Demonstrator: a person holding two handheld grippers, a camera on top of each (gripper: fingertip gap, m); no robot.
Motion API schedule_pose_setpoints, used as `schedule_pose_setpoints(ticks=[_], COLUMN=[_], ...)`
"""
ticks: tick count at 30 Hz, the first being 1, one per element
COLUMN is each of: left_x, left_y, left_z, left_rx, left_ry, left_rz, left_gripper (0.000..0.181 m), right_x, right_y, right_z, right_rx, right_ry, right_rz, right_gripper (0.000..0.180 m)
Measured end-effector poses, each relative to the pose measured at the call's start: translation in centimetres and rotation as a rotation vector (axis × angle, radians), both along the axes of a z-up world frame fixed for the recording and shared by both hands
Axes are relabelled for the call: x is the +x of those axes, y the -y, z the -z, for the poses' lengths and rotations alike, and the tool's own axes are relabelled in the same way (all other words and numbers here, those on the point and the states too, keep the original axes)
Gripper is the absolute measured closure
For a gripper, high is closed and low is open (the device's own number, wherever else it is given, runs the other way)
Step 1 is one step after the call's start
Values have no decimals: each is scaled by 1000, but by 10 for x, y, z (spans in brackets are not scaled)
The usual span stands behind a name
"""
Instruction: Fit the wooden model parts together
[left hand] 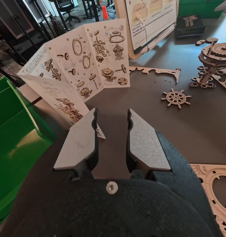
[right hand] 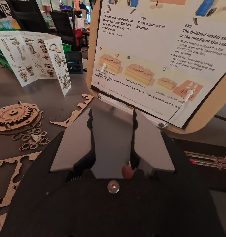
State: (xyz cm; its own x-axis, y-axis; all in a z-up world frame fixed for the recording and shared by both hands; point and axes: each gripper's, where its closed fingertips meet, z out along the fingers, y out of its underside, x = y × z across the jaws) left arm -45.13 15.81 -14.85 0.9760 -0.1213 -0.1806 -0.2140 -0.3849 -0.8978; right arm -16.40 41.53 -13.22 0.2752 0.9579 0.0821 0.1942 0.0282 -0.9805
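The part-built wooden gear model [left hand: 212, 64] stands on the dark table at the right of the left wrist view, on a ring-shaped base. It also shows at the left of the right wrist view [right hand: 16, 119]. A wooden ship's wheel [left hand: 176, 98] lies flat in front of it. My left gripper [left hand: 112, 112] is open and empty above bare table, left of the wheel. My right gripper [right hand: 111, 111] is open and empty, to the right of the model. A small reddish thing [right hand: 127, 171] shows near the base of its right finger; I cannot tell what it is.
A folded instruction booklet [left hand: 76, 61] stands at the back. A wooden board with a task sheet [right hand: 161, 57] stands close ahead of my right gripper. Used wooden sheets [left hand: 154, 73] [left hand: 215, 189] [right hand: 6, 179] lie around. A green box [left hand: 13, 128] is at the left, the kit's dark box [right hand: 206, 162] at the right. To reach the wooden ship's wheel [left hand: 176, 98] in a straight line is about 15 centimeters for my left fingers, about 25 centimeters for my right.
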Motion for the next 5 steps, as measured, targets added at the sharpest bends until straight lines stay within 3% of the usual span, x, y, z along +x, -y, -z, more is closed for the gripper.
schedule_pose_setpoints(ticks=[5], left_x=[5], left_y=[-2], left_z=[8], left_rx=[-28], left_ry=[-19], left_rz=[13], left_gripper=[136], right_x=[3], right_y=[-10], right_z=[10], right_rx=[-22], right_ry=[21], right_rz=[47], right_gripper=[118])
